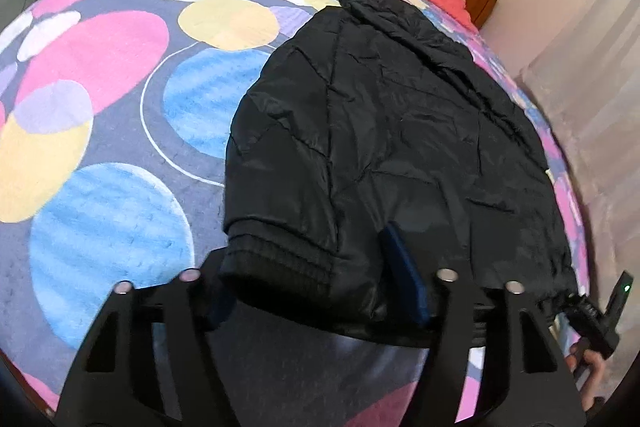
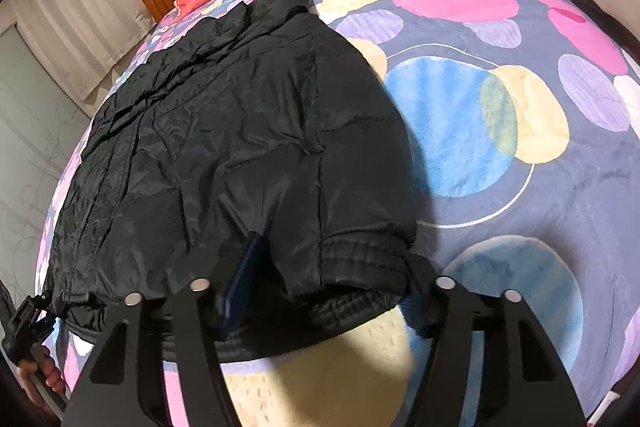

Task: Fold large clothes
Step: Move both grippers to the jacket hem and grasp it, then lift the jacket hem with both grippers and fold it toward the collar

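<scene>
The black quilted jacket's [image 1: 392, 131] ribbed hem is straddled, apparently ungripped, by each spread tool [image 1: 316, 291] [image 2: 320, 295]; slippery fabric could be dropped.

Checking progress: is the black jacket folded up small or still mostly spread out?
Mostly spread out. The black jacket lies long across the bedspread, collar far, ribbed hem near; sleeves aren't visible, perhaps tucked.
</scene>
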